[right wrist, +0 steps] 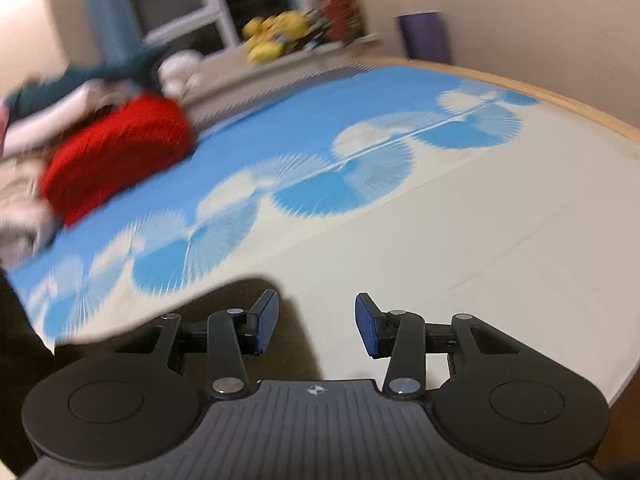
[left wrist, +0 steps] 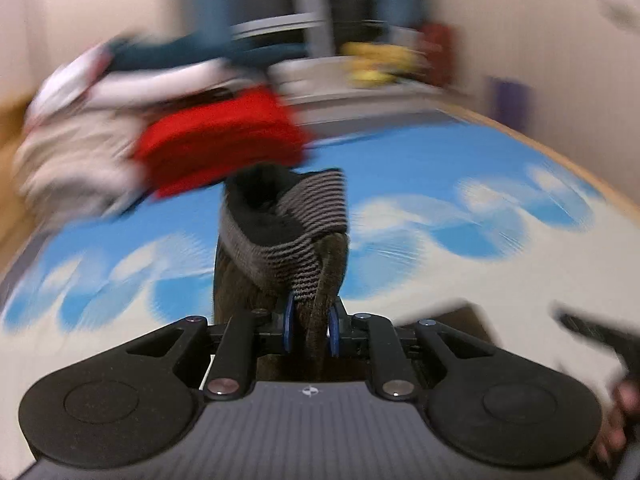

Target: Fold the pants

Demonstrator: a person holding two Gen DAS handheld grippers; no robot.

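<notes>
Left wrist view: left gripper (left wrist: 311,330) clamped on dark pants (left wrist: 276,248), striped waistband bunched above the blue pads (left wrist: 289,328), cloth lifted off the blue-and-white table cover (left wrist: 460,152). Right wrist view: right gripper (right wrist: 316,322) spread apart, holding nothing, low over a dark part of the pants (right wrist: 256,296) on the cover. Probably early: carrying and spreading, no fold visible. Next: pinch a free edge with the right, pull flat, away from the clothes pile (left wrist: 216,140).

The pants (left wrist: 280,232) stand up from between the left gripper's (left wrist: 311,330) fingers, above the table (left wrist: 500,280). A pile of clothes (right wrist: 116,152) lies on the table's far left. The right gripper (right wrist: 316,322) hangs over the near edge.
</notes>
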